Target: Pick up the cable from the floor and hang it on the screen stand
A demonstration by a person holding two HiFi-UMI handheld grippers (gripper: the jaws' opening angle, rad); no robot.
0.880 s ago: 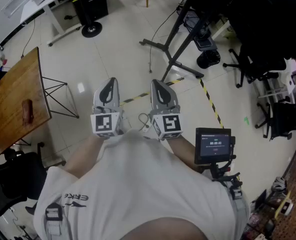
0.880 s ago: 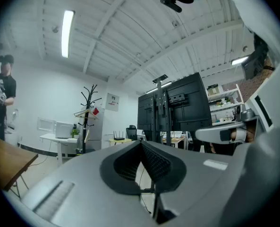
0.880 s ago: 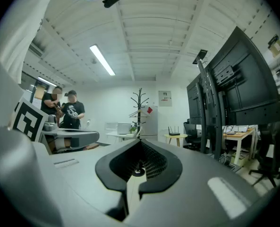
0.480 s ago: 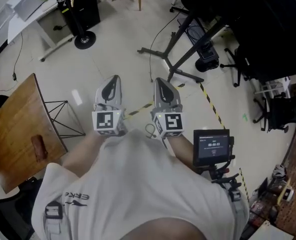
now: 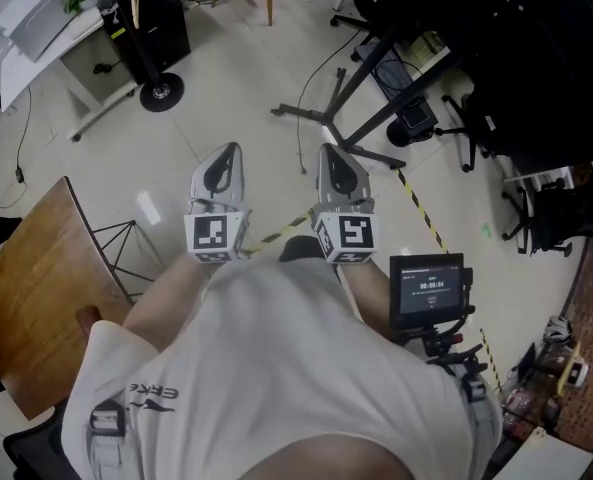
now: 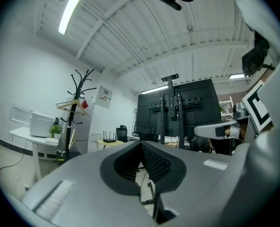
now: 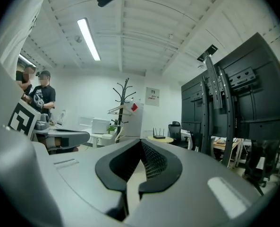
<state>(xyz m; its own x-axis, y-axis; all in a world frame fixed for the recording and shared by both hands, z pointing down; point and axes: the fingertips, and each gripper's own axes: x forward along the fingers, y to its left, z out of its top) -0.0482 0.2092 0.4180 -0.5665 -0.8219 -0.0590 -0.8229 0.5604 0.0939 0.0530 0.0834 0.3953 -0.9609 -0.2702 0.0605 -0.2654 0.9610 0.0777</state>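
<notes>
Pale tiled office floor | thin grey cable (image 5: 301, 153) at 12 o'clock by black metal screen stand (image 5: 321, 120) | light, limp — we'd pinch mid-length | left gripper (image 5: 226, 156), right gripper (image 5: 331, 156) closed, empty

shirt (image 5: 276, 368): white, short-sleeved — grey logo | left tool (image 5: 227, 150), right tool (image 5: 329, 150): grey, black pads | 2 black-white marker cubes (image 5: 214, 236)

In the head view, at about seven o'clock, the white shirt (image 5: 276, 388) bore the printed brand "ERKE" (image 5: 151, 395) by a swoosh mark. At four o'clock a small monitor (image 5: 431, 290) showed a row of timer digits, too small to read surely. The wall poster (image 7: 152, 96) in the gripper views stayed illegible.
</notes>
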